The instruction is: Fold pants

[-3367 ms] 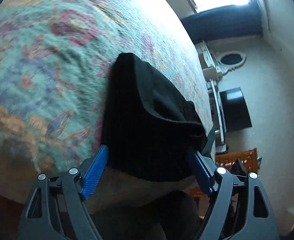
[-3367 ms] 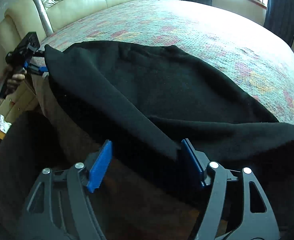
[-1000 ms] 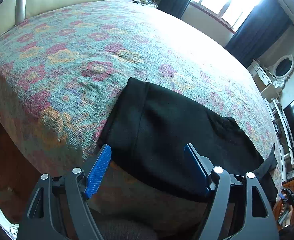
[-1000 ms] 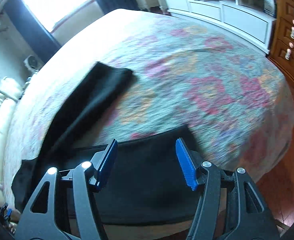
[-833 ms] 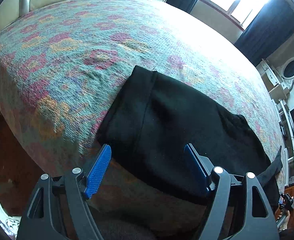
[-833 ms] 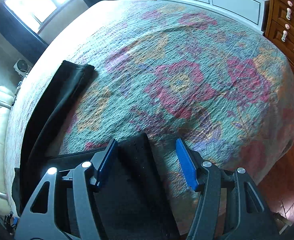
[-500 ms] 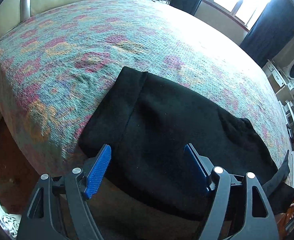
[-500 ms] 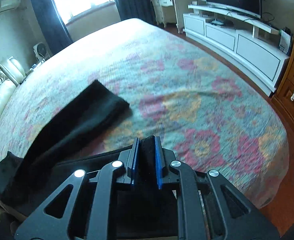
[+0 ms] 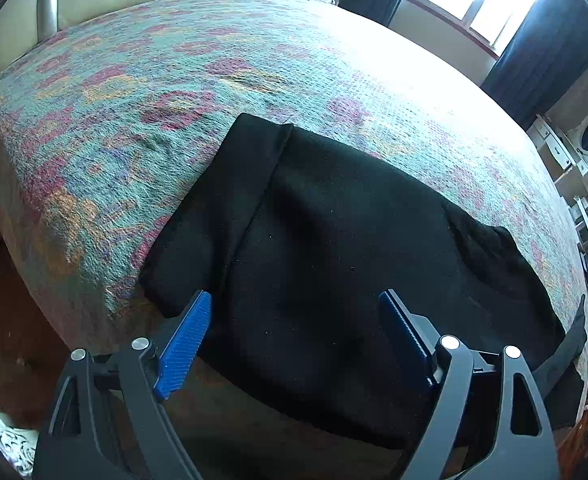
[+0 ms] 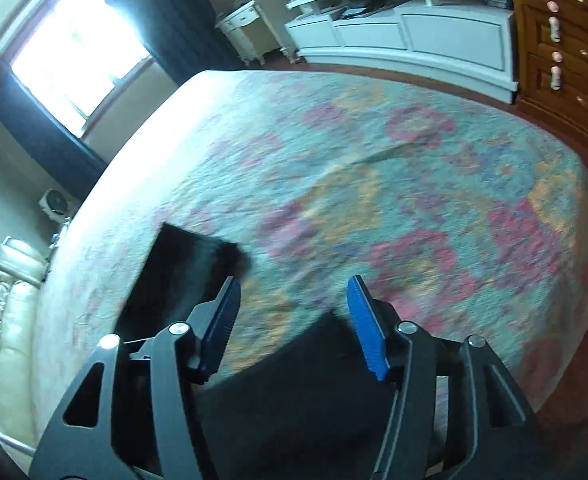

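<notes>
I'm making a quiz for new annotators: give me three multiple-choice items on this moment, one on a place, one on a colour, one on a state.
1. Where do the pants lie?
A. on the floor
B. on the bed, near its edge
C. on the TV cabinet

2. What colour are the pants?
A. black
B. red
C. white

3. How do the jaws of the right hand-held gripper stand?
A. shut on the pants
B. shut on nothing
C. open

Answers:
1 B, the cloth lies spread on the flowered cover and drapes over the near edge.
2 A, they are dark all over in both views.
3 C, its blue pads stand apart, with nothing between them.
</notes>
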Demonstrator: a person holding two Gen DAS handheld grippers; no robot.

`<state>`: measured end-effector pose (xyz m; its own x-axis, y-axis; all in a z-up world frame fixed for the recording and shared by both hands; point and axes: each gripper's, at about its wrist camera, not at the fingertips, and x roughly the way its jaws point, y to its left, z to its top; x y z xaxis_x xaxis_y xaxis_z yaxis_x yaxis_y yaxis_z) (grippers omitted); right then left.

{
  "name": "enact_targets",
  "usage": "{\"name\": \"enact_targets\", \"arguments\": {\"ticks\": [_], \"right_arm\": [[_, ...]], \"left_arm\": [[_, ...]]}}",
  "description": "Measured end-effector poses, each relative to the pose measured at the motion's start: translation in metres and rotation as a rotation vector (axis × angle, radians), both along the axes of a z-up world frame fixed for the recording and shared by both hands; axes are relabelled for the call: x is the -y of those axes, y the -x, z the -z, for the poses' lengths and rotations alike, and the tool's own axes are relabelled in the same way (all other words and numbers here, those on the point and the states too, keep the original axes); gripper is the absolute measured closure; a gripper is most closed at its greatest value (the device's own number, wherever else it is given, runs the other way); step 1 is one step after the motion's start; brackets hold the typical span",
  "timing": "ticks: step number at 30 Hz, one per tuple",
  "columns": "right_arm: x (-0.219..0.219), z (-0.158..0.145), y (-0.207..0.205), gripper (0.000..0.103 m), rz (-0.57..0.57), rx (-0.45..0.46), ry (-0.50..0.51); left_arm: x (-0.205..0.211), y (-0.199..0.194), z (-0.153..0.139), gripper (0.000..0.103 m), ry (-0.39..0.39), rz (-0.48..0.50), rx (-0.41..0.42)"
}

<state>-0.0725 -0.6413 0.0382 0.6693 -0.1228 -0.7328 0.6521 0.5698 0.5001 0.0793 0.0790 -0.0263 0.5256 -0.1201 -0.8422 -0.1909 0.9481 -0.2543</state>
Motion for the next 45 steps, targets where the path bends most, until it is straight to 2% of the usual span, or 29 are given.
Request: {"name": "enact_targets", "arguments": {"ticks": [1, 4, 10, 13, 15, 16, 18, 20, 21, 22, 25, 26, 32, 37, 39, 42, 45], "right_arm": [[-0.015, -0.004, -0.022, 0.035, -0.035, -0.013, 0.002], [-0.051, -0.007, -0.087, 0.029, -0.108, -0.072, 0.021], [-0.092, 0.016, -0.198, 0.029, -0.109, -0.306, 0.108], [-0.097, 0.034, -0.222, 0.029, -0.069, -0.481, 0.215], [-0.091, 0.048, -0.221, 0.029, -0.049, -0.541, 0.194], [-0.087, 0.053, -0.217, 0.029, -0.040, -0.531, 0.167], [-0.083, 0.053, -0.207, 0.032, -0.022, -0.487, 0.154], [-0.081, 0.050, -0.199, 0.060, -0.024, -0.474, 0.160], [-0.078, 0.047, -0.195, 0.066, -0.029, -0.453, 0.151], [-0.076, 0.044, -0.190, 0.079, -0.027, -0.427, 0.131], [-0.068, 0.036, -0.178, 0.092, -0.004, -0.346, 0.063], [-0.067, 0.033, -0.174, 0.097, -0.001, -0.318, 0.045], [-0.065, -0.007, -0.129, 0.097, 0.007, -0.089, -0.033], [-0.055, -0.031, -0.066, 0.097, 0.027, 0.095, -0.092], [-0.047, -0.027, -0.038, 0.097, 0.061, 0.147, -0.150], [-0.037, -0.009, -0.016, 0.097, 0.097, 0.176, -0.259], [-0.036, -0.003, -0.007, 0.097, 0.112, 0.183, -0.290]], "left_arm": [[0.001, 0.000, 0.001, 0.018, -0.010, 0.007, 0.000], [0.004, 0.003, 0.002, 0.016, -0.028, 0.024, 0.009], [0.004, 0.004, 0.004, 0.013, -0.023, 0.036, 0.024], [0.004, 0.006, 0.002, 0.012, -0.015, 0.022, 0.032], [0.003, 0.016, -0.009, 0.012, 0.003, -0.019, 0.070], [0.005, 0.024, -0.017, 0.012, 0.034, -0.030, 0.097], [0.019, 0.040, -0.033, 0.012, 0.148, 0.017, 0.126], [0.046, 0.055, -0.049, 0.012, 0.273, 0.110, 0.134], [0.062, 0.061, -0.055, 0.012, 0.338, 0.168, 0.134], [0.080, 0.066, -0.058, 0.012, 0.400, 0.227, 0.123], [0.133, 0.070, -0.054, 0.012, 0.552, 0.336, 0.065], [0.146, 0.069, -0.051, 0.012, 0.575, 0.347, 0.051], [0.196, 0.057, -0.013, 0.012, 0.698, 0.297, -0.065], [0.204, 0.055, -0.008, 0.012, 0.686, 0.319, -0.066], [0.204, 0.056, -0.005, 0.012, 0.702, 0.321, -0.065], [0.212, 0.057, 0.001, 0.012, 0.762, 0.322, -0.089], [0.227, 0.058, 0.007, 0.012, 0.800, 0.322, -0.106]]}}
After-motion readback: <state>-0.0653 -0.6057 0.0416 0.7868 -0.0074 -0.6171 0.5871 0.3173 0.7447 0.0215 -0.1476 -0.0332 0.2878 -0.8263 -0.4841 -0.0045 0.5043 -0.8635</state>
